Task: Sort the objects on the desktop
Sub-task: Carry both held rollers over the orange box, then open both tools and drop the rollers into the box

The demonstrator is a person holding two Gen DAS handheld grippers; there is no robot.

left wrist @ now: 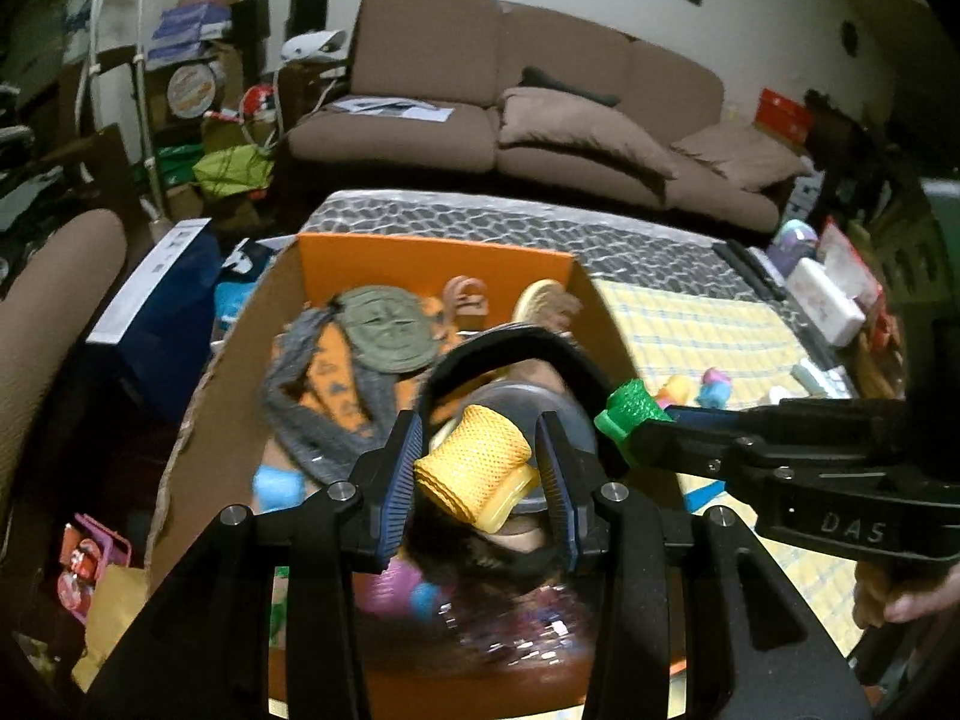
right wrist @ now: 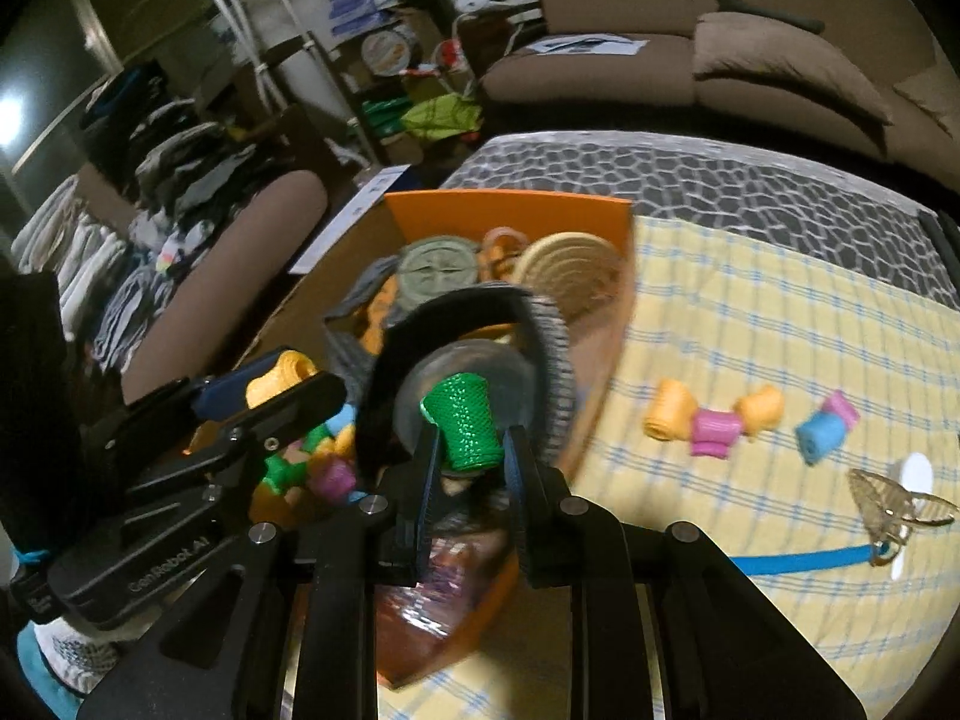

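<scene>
My left gripper [left wrist: 477,468] is shut on a yellow mesh roll [left wrist: 474,465] and hangs over the open cardboard box [left wrist: 432,258]. The same left gripper [right wrist: 282,381] shows at the left of the right wrist view with the yellow roll [right wrist: 282,378] in it. My right gripper [right wrist: 471,450] is shut on a green mesh roll [right wrist: 465,426] above the box's [right wrist: 510,210] right side; it reaches in from the right in the left wrist view, right gripper [left wrist: 636,426], green roll [left wrist: 630,414]. More rolls, orange [right wrist: 669,417], pink [right wrist: 714,432] and blue [right wrist: 819,435], lie on the yellow checked cloth [right wrist: 780,330].
The box holds a grey strap [left wrist: 312,414], a round green disc [left wrist: 387,330], a tan disc [right wrist: 570,267], black headphones [left wrist: 516,354] and small coloured rolls. A gold wire piece [right wrist: 900,510] with a blue cord [right wrist: 804,561] lies on the cloth. A brown sofa [left wrist: 540,102] stands behind the table.
</scene>
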